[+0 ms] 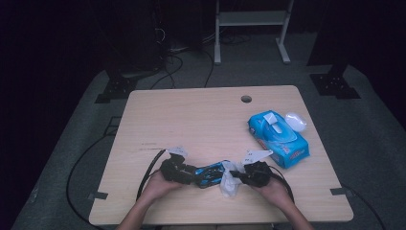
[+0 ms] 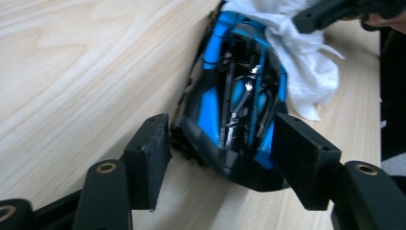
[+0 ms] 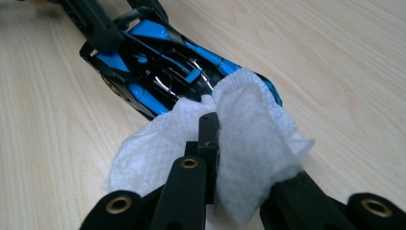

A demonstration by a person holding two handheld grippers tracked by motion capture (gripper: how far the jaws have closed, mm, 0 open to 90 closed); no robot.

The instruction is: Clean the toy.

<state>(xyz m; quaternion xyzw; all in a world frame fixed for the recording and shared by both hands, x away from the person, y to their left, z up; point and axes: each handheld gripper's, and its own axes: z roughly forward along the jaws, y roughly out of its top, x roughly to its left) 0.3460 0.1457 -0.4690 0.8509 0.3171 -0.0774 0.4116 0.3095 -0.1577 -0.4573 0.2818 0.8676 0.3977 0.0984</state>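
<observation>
A black and blue toy car [image 1: 209, 172] lies on the wooden table [image 1: 201, 120] near its front edge, between the two hands. My left gripper [image 2: 225, 133] straddles one end of the car [image 2: 239, 96], a pad against each side. Seen from above, that gripper [image 1: 191, 173] comes at the car from the left. My right gripper [image 3: 230, 143] is shut on a crumpled white wipe [image 3: 249, 124], which rests on the other end of the car [image 3: 158, 62]. In the high view this gripper [image 1: 235, 177] and its wipe [image 1: 229, 184] sit just right of the car.
A blue pack of wipes [image 1: 277, 139] lies at the right of the table, with a small white object [image 1: 296, 120] beside its far end. A cable hole [image 1: 246, 99] is near the far edge. Cables trail off the front left.
</observation>
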